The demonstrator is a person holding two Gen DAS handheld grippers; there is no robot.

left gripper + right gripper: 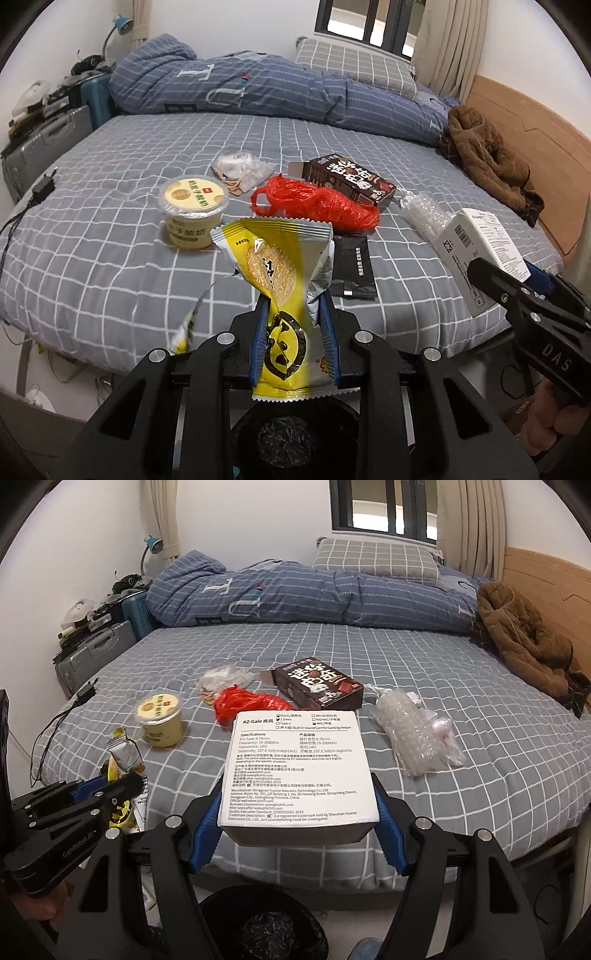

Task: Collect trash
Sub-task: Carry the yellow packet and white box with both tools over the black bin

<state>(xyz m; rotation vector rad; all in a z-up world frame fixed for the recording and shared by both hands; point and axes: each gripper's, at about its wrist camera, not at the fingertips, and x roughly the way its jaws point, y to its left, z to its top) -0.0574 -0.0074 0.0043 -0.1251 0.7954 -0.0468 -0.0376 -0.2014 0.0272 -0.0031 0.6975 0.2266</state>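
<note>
You are working over the bed [443,686], and the black bin [258,926] sits on the floor just below its near edge, under both of your tools. Your right gripper [297,827] is clamped on the white earphone box [295,764], the blue pads pressing its two long sides, and the box hangs out over the bin; it looks stiff and light, so a side grip like this should hold without crushing. Your left gripper [295,328] is closed on the yellow snack wrapper [275,280], pinched low down so the upper half stands free above the bed's near edge; that foil is thin and slick and will likely flop or slide, so take it by a bunched part. Beyond the box on the bed lie the dark chocolate carton [317,686], rigid and easy to take across its narrow sides; the bubble wrap [417,731] to the box's right, soft and springy; the red plastic bag [247,701], limp, best gripped at a gathered fold; the yogurt cup [160,720] to the left, probably light but crushable, best taken at the rim; and a clear crumpled bag [221,677] behind the red one. A black sachet [354,267] is half hidden behind the wrapper. Whether the cup is empty you cannot tell, and the bin's rim is cut off by the tools' frames.
</note>
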